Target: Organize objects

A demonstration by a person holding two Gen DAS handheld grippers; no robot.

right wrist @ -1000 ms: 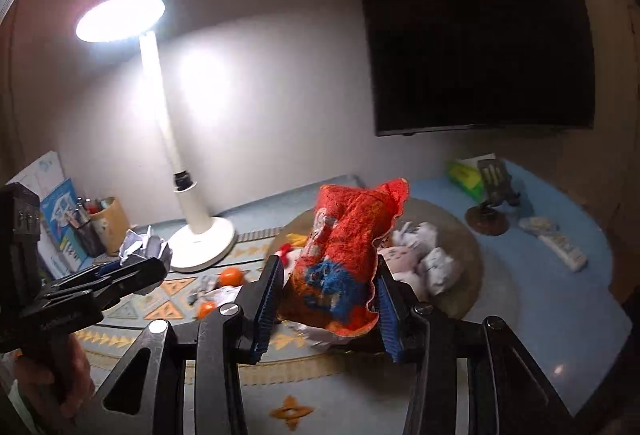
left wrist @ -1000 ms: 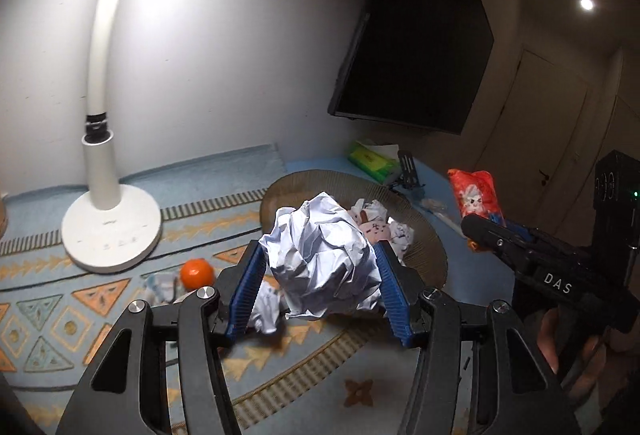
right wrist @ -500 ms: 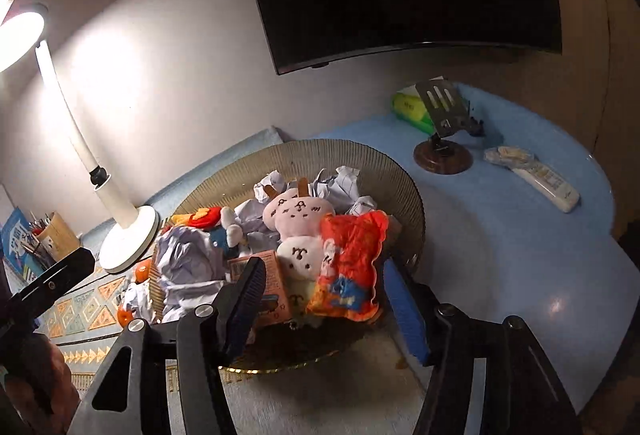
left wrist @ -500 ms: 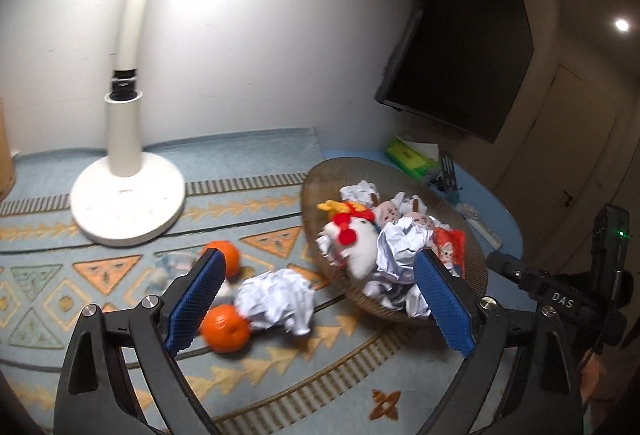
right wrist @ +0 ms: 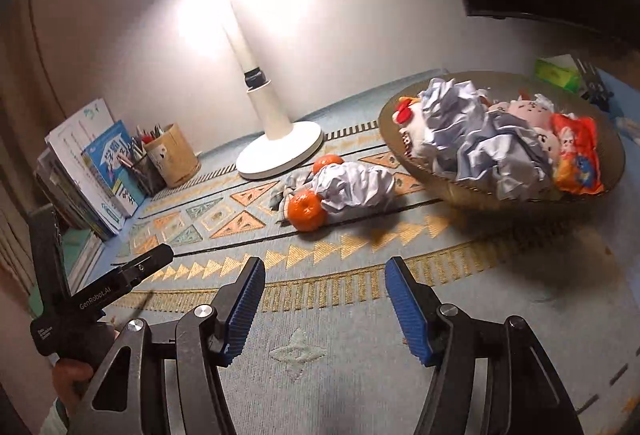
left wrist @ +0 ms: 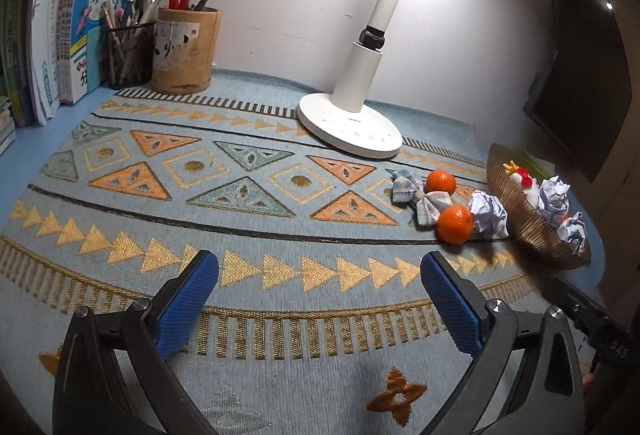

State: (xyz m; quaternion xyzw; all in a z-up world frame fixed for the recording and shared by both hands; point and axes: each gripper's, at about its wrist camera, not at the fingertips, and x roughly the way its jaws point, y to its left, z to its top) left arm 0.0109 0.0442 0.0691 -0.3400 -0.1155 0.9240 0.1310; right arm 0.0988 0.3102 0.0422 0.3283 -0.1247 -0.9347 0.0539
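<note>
A woven basket [right wrist: 440, 191] [left wrist: 528, 231] at the right holds crumpled paper balls [right wrist: 480, 143], plush toys [right wrist: 528, 107] and a red snack bag [right wrist: 576, 155]. On the patterned mat beside it lie two oranges [right wrist: 306, 211] [left wrist: 454, 223] [left wrist: 440, 181], a crumpled paper ball [right wrist: 356, 187] [left wrist: 488, 213] and a plaid bow [left wrist: 416, 195]. My left gripper [left wrist: 320, 283] is open and empty over the mat, left of these. My right gripper [right wrist: 324, 291] is open and empty, in front of the orange.
A white desk lamp [left wrist: 352, 127] stands at the back. Pen holders [left wrist: 184, 51] and books [left wrist: 80, 35] stand at the back left. A green box [right wrist: 558, 73] and a dark screen [left wrist: 580, 75] are behind the basket.
Both grippers have let go of their loads into the basket and pulled back. The left one has swung left over the mat; the right one has backed away toward the front edge.
</note>
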